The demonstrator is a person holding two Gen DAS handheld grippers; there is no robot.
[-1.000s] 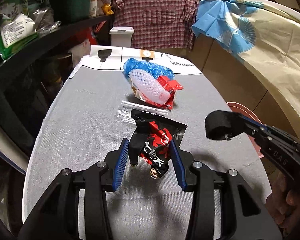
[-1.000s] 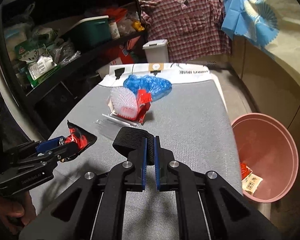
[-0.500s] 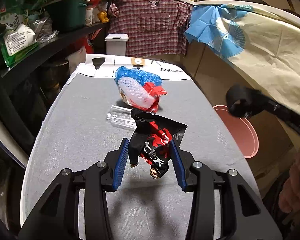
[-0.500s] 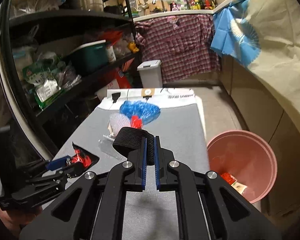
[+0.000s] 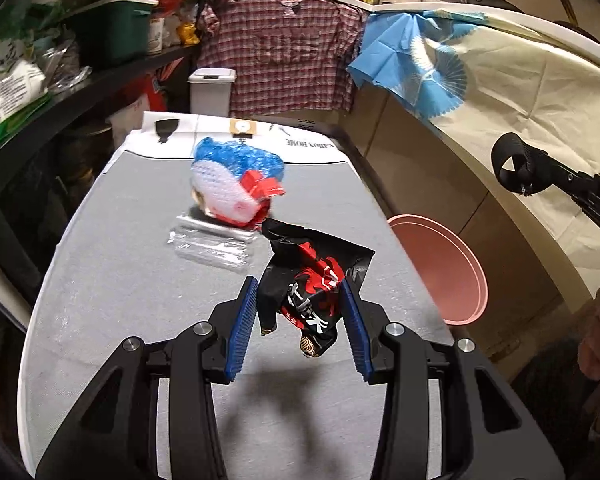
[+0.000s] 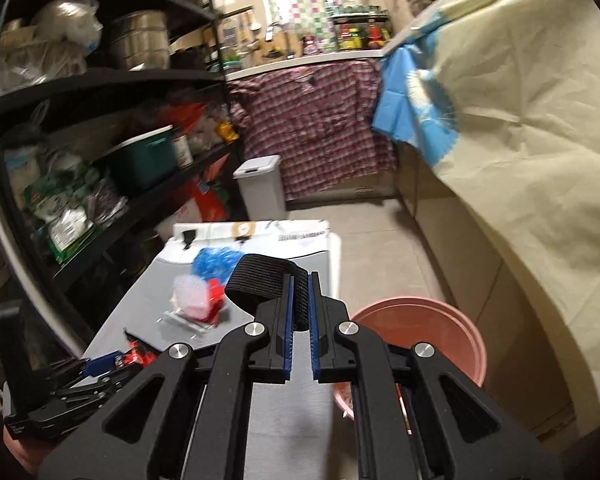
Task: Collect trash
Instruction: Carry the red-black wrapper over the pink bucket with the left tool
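Grey fabric-covered table [image 5: 112, 280] filled the left-wrist frame; the left gripper [image 5: 298, 322] clamped a crumpled black-and-red snack wrapper [image 5: 308, 292] at lower centre. Clear plastic sleeve [image 5: 210, 246] lay behind. Right-wrist view showed the right gripper [image 6: 300, 320] pinching a black ribbed strap loop [image 6: 262, 280] beside the round pink plastic bin [image 6: 432, 334], plus upper-left black metal shelves [image 6: 100, 76].

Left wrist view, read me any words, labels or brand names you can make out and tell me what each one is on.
"HOME", upside down, second word unclear: white end panel of the table.
Black and red wrapper in the left gripper: white characters, unreadable.
Green and white bag on the shelf: print too small.
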